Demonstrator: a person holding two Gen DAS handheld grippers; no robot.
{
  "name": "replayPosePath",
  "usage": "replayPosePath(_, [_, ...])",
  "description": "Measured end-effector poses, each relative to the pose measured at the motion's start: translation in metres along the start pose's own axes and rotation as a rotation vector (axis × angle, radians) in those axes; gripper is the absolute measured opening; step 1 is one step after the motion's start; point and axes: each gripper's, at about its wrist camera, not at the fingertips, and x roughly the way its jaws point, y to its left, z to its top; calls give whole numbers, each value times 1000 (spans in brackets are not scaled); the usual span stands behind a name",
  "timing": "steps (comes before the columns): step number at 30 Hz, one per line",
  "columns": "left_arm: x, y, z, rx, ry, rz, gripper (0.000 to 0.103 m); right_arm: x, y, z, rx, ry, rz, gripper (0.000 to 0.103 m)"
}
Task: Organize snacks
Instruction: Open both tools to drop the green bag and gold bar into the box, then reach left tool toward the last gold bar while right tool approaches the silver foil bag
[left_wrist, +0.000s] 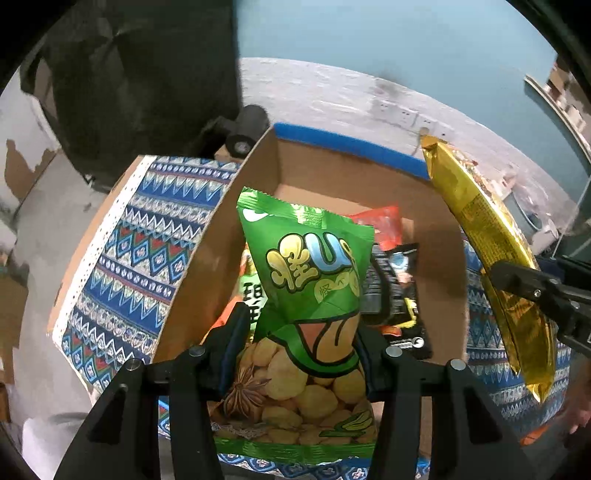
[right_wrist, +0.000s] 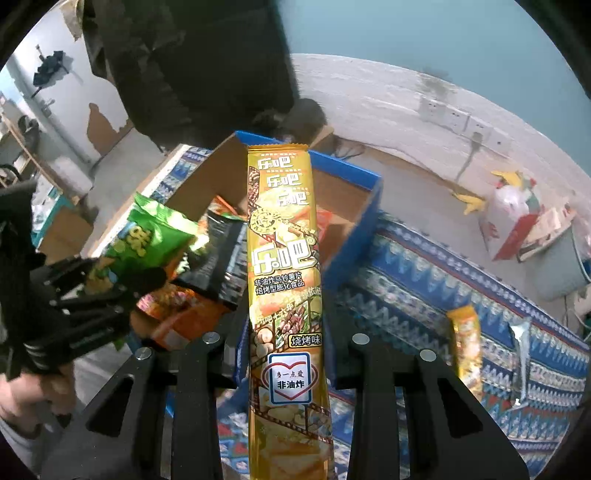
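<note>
My left gripper (left_wrist: 301, 332) is shut on a green snack bag (left_wrist: 310, 280), held upright over the open cardboard box (left_wrist: 207, 236). The same green snack bag (right_wrist: 147, 240) and left gripper (right_wrist: 122, 280) show at the left of the right wrist view. My right gripper (right_wrist: 286, 325) is shut on a long yellow chip packet (right_wrist: 286, 258), upright just before the box's blue-edged rim (right_wrist: 347, 170). In the left wrist view, the yellow packet (left_wrist: 491, 236) hangs at the right in the right gripper (left_wrist: 517, 284). Inside the box lie a black packet (left_wrist: 399, 288), a red one (left_wrist: 384, 225) and orange ones (right_wrist: 177, 314).
The box stands on a blue patterned cloth (right_wrist: 424, 280). A small yellow packet (right_wrist: 467, 343) and a silver one (right_wrist: 521, 354) lie on the cloth to the right. A dark bag (left_wrist: 147, 74) stands behind the box. A plastic bag (right_wrist: 513, 214) sits by the wall with sockets (right_wrist: 458, 118).
</note>
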Motion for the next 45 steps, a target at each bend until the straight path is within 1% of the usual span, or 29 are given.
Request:
replayPosePath(2, [3,7,1,-19,11,13,52,5,6,5,10,9,11,30])
replayPosePath(5, [6,13,1,-33,22,35,57,14,14,13,25,20,28,30])
replayPosePath(7, [4,15,2,-37,17,38,65,19,20,17,31,24,36,30])
replayPosePath(8, [2,16,1,-39,8,44,72,23,25,20,32,28,42,30])
replayPosePath(9, [0,17,1,-40,1,50,75,26,27,22,32,31,45,30])
replayPosePath(13, [-8,23,2,-51,-19,59,75,38,38,29,49,41,58,30])
replayPosePath(20, [-15,34,3,-81,-35,58,75,55,46,36,103,63,72,31])
replayPosePath(23, [-17,35,3,-88,-37,51,75,58,46,38,115,67,60,36])
replayPosePath(27, [-17,30,4,-80,-34,42,75,49,49,38,102,47,53,36])
replayPosePath(28, [-18,28,4,-75,-34,39,75,45,49,38,94,40,48,37])
replayPosePath(30, [-19,23,4,-66,-36,34,75,39,48,38,81,28,31,48])
replayPosePath(31, [-20,21,3,-62,-36,31,75,36,47,37,75,23,22,51])
replayPosePath(33, [-20,16,3,-50,-36,20,75,29,44,34,56,15,-2,61])
replayPosePath(36, [-21,6,2,-30,-32,12,75,19,34,29,36,4,-46,67])
replayPosePath(43, [-29,-25,1,29,-38,-10,76,0,7,12,-27,-8,-157,76])
replayPosePath(45, [-32,-36,-1,52,-43,-17,80,-7,-5,5,-32,-12,-182,77])
